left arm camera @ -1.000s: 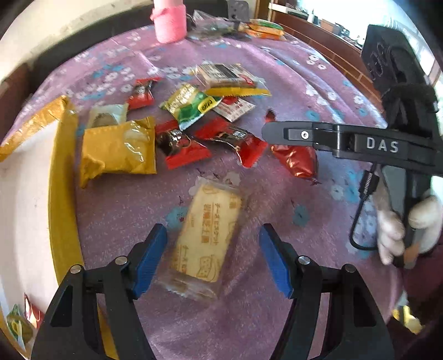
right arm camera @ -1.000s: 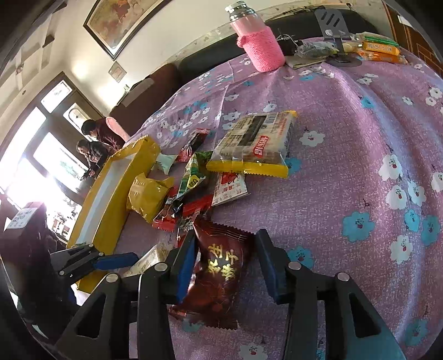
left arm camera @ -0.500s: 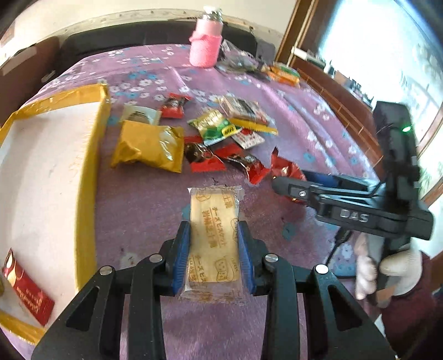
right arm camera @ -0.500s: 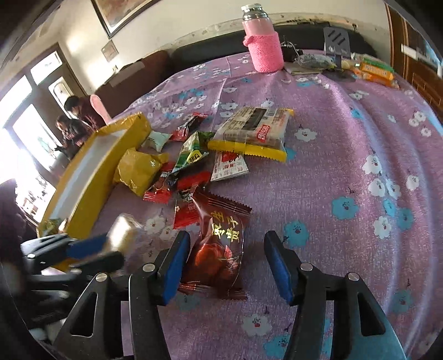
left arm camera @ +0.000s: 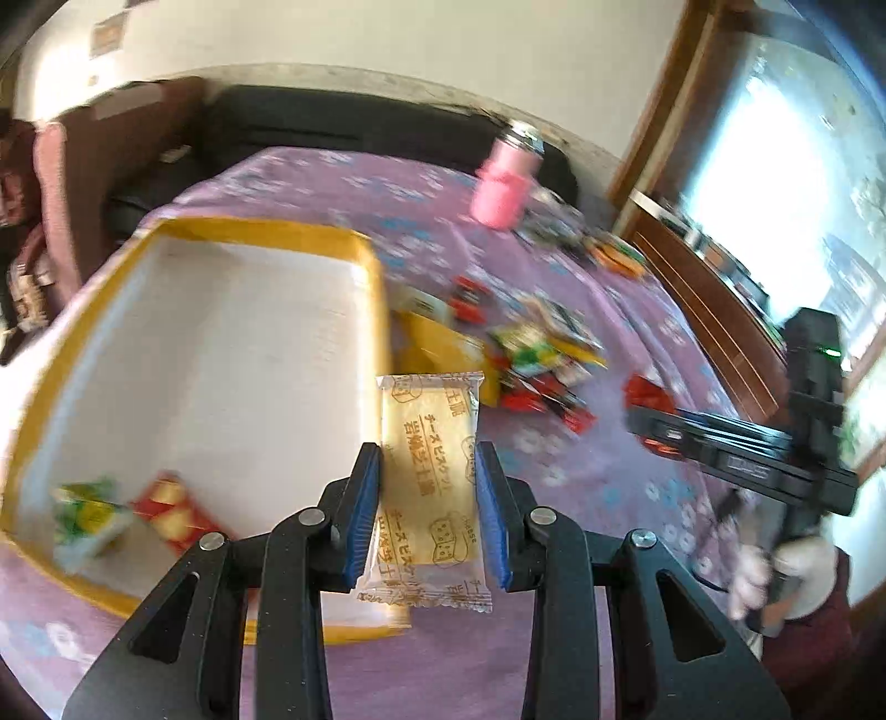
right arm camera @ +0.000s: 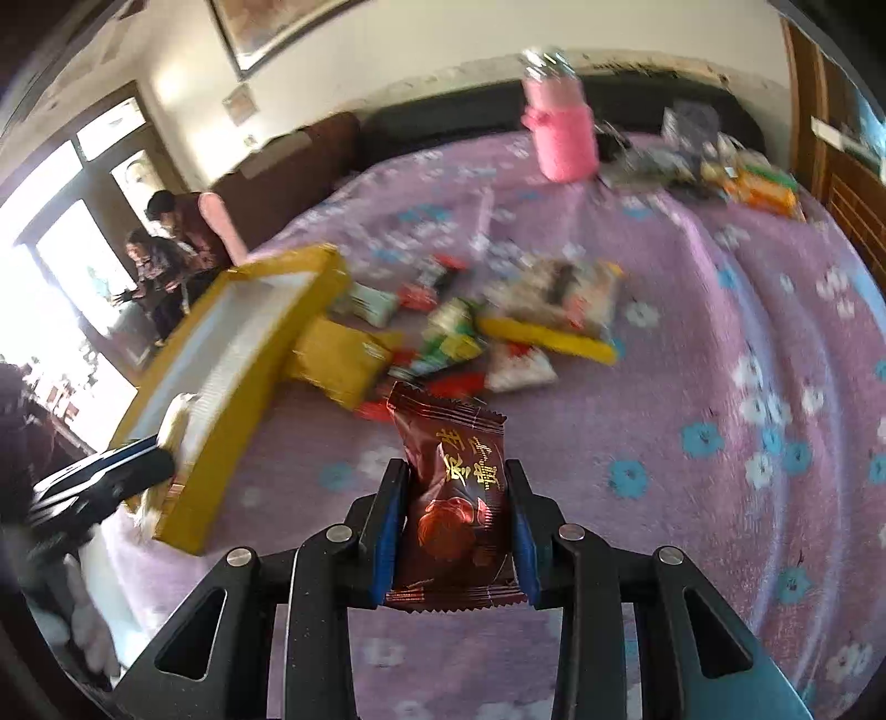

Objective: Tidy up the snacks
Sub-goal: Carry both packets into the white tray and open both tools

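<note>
A purple flower-print cloth (right arm camera: 720, 343) covers the table ahead of me, a dark sofa (left arm camera: 343, 133) behind it. My left gripper (left arm camera: 427, 512) pinches a flat, crinkly pale cheese biscuit packet (left arm camera: 432, 471) beside the yellow-rimmed box (left arm camera: 221, 354) on its left. My right gripper (right arm camera: 454, 531) clamps a glossy dark-red candy wrapper (right arm camera: 454, 498), with loose snacks (right arm camera: 487, 332) heaped beyond it.

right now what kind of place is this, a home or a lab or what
Most likely a home living room: a dark sofa runs behind the table with its floral purple cloth, a framed picture hangs on the wall, and a pink-sleeved bottle stands by the loose snacks.
</note>
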### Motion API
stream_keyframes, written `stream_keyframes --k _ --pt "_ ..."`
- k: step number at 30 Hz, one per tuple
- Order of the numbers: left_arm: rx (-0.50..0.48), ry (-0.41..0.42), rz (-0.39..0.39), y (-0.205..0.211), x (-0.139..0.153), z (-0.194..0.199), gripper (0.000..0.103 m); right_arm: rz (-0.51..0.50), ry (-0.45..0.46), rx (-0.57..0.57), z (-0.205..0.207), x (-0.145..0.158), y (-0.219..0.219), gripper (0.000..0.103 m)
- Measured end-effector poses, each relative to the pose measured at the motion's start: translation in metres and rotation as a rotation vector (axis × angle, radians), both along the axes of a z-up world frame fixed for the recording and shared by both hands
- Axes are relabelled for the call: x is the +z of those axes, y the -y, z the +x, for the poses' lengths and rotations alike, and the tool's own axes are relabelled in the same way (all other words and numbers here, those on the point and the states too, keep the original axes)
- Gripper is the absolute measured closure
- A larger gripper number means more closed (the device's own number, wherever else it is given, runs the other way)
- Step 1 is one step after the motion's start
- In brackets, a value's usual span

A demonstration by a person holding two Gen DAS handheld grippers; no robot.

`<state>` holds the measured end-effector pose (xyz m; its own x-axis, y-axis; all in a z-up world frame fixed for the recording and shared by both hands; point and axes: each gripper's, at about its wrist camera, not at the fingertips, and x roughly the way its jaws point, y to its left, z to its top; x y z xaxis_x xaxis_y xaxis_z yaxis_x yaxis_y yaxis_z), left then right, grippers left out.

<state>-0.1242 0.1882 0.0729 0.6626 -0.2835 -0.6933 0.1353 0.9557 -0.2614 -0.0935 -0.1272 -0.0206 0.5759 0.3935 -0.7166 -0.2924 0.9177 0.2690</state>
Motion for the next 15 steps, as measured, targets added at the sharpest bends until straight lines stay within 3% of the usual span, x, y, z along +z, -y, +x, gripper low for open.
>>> stream_keyframes --k 8,12,15 --pt "0.173 -0.011 0.091 -0.088 0.005 0.022 0.072 0.039 0.034 0.220 0.009 0.052 -0.098 0.069" --pt "0.220 -0.060 0.111 -0.118 -0.012 0.037 0.072 0.041 0.014 0.320 0.024 0.052 -0.163 0.069" --pt "0.241 -0.090 0.112 -0.134 -0.024 0.046 0.072 0.010 -0.031 0.372 0.037 0.033 -0.211 0.069"
